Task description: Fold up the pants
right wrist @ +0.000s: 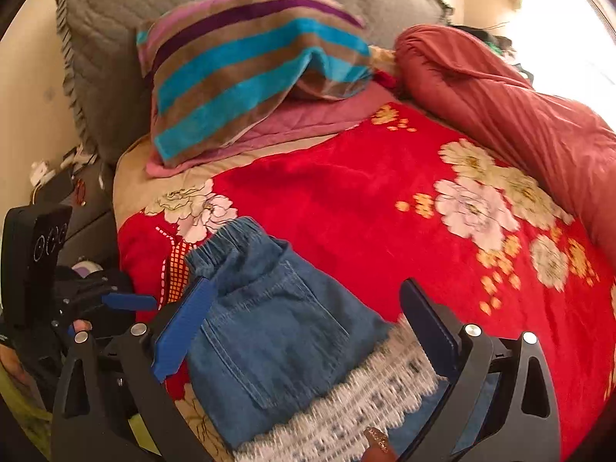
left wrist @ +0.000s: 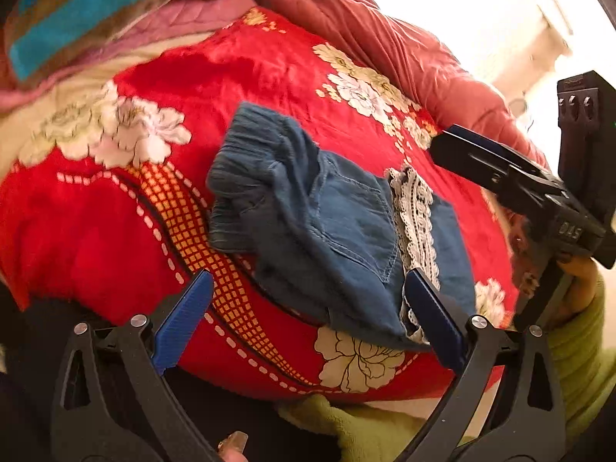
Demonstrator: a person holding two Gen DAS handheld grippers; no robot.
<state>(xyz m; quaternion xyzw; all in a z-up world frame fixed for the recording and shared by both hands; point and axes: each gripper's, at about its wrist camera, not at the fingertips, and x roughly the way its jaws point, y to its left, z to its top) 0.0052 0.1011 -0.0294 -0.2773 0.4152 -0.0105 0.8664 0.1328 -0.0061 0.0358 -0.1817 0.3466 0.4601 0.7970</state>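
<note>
Left gripper (left wrist: 308, 319) is seen with jaws spread wide, nothing clamped; blue pads (left wrist: 184, 319) sit above the blanket on one side and over the lace edge of the pants on the other, contact not determinable. Right gripper (right wrist: 304, 331) is likewise spread wide, no cloth pinched; it hangs over the pants, which fill the gap between its fingers. Pants (left wrist: 327, 231), blue denim with elastic waistband, back pocket and white lace trim (left wrist: 414, 215), are found folded into a compact bundle lying on the red floral blanket (left wrist: 250, 77), near its front edge. In the right wrist view the waistband points away toward the pillows, lace hem nearest the camera. A striped pillow (right wrist: 246, 69) is stacked on a grey quilted pillow (right wrist: 115, 46) at the head of the bed; a rust-red quilt (right wrist: 519, 115) is bunched along the far side. A green sleeve (left wrist: 577, 346) is visible behind the right gripper's handle.
</note>
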